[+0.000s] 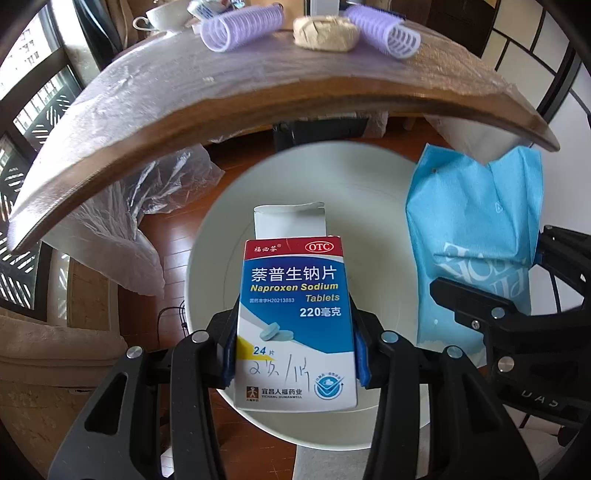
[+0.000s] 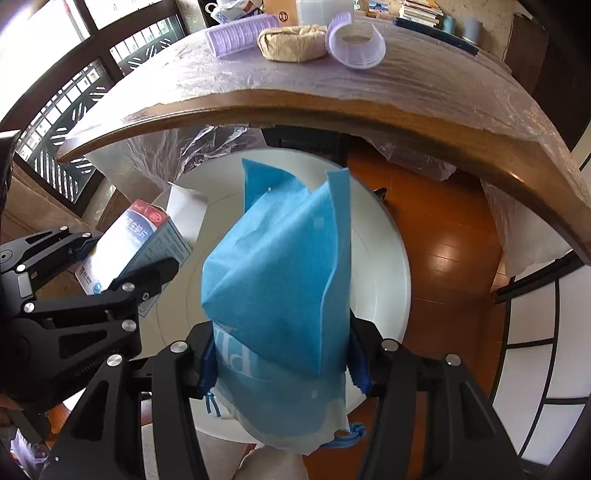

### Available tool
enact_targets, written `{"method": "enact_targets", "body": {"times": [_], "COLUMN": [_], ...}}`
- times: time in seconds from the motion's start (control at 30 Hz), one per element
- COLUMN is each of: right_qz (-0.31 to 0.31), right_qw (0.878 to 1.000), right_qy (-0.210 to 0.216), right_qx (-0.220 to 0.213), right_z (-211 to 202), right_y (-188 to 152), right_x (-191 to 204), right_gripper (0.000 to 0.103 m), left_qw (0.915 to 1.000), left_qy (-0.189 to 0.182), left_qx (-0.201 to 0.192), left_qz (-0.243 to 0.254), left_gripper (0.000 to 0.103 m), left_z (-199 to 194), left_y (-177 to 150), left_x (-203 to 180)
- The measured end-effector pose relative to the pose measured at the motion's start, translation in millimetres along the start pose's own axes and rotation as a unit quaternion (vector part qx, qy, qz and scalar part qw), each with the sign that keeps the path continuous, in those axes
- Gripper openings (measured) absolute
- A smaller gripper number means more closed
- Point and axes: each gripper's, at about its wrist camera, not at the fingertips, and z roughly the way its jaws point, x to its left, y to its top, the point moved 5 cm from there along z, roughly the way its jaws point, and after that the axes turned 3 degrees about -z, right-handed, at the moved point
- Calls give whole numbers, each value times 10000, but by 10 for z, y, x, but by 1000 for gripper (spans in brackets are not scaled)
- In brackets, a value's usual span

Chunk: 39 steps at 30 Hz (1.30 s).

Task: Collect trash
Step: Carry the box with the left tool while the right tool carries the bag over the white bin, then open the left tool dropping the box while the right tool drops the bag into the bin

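Note:
My left gripper (image 1: 293,350) is shut on a blue and white Naproxen tablet box (image 1: 293,321) with its top flap open. It holds the box over the open white round bin (image 1: 332,192) on the floor. My right gripper (image 2: 282,360) is shut on a crumpled blue cloth bag (image 2: 284,266) and holds it above the same bin (image 2: 384,280). The bag also shows at the right of the left wrist view (image 1: 476,236). The box (image 2: 140,240) and the left gripper (image 2: 125,266) show at the left of the right wrist view.
A wooden table edge (image 1: 258,107) covered in clear plastic film arcs above the bin. On it lie two purple hair rollers (image 1: 236,27) (image 1: 384,26) and a brown paper wad (image 1: 325,31). Plastic sheeting (image 1: 122,206) hangs below the table over the wooden floor (image 2: 443,229).

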Motion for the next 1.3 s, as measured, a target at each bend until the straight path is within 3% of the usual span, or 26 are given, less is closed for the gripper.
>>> {"method": "enact_targets", "body": {"times": [0.83, 1.3], "right_qz": [155, 231], "right_qw": [9977, 9966], "right_qy": [-112, -126], "right_qx": [644, 779], "right_z": [492, 586], "right_y": [-36, -42], "right_x": [-60, -110], "right_gripper": [54, 54], "left_qw": [9955, 9929], "left_qy": [-150, -195], "left_qx": [766, 929], "left_qz": [529, 719], "left_gripper": [48, 48], "left_z": [458, 604], "left_y": [-58, -51], "left_x": [-88, -114]}}
